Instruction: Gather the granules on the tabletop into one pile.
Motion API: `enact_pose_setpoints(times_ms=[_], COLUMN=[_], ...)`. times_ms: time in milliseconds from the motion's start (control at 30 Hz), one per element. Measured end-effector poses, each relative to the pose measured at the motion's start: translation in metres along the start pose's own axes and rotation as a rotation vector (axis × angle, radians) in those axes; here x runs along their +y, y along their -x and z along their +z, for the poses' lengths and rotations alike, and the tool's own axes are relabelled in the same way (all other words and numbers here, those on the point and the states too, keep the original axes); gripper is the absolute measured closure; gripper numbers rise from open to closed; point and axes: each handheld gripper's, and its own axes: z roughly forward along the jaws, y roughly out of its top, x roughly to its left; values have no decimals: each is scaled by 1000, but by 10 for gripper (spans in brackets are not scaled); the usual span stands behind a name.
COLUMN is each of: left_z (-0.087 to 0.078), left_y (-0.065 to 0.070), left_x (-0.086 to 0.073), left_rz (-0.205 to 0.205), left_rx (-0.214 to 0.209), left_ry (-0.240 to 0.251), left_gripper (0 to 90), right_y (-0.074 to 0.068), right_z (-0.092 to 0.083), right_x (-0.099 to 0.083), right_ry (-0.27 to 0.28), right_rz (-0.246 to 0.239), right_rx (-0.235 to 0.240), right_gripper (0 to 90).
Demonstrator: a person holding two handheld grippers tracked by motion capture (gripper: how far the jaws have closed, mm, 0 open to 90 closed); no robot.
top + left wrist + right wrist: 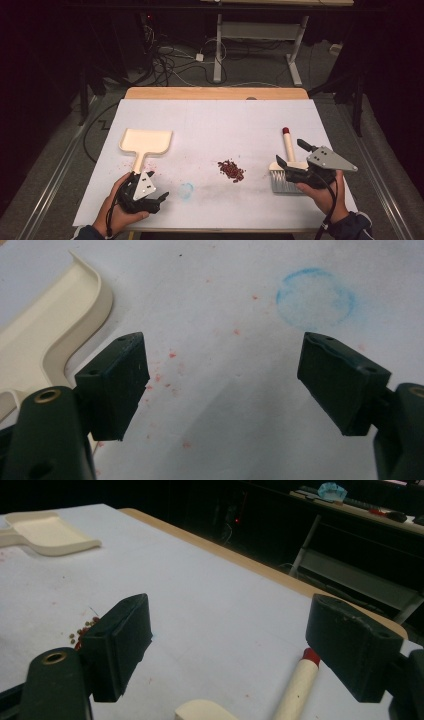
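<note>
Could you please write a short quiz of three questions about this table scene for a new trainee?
1. True or false: the left gripper is shut on the dustpan.
2. Which tool lies under the right gripper? A) sponge B) brush C) spoon
3. Fill in: the pile of small red bits lies between the dustpan and the ____.

Key:
1. False; its jaws stand open beside the dustpan handle.
2. B; the jaws stand open over it.
3. brush
</note>
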Motion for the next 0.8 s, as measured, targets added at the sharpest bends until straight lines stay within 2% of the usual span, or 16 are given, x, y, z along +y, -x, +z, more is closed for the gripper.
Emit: enact_pose_setpoints(times_ms=[367,600,800], left_z=[0,2,4], left_y=[0,0,-2], left_x=[1,3,5], left_rz=[2,6,5], left_rx=[-1,-5,-11], left_ry=[5,7,11], left_gripper=[196,196,196], right_y=[-6,-9,-11], right_z=[-11,-18,-22], right_x=[-20,-36,-53], right_ry=[-8,-17,-47], right_rz=[-45,-38,-27], right_rx=[-28,-7,14], right_gripper=[190,192,193])
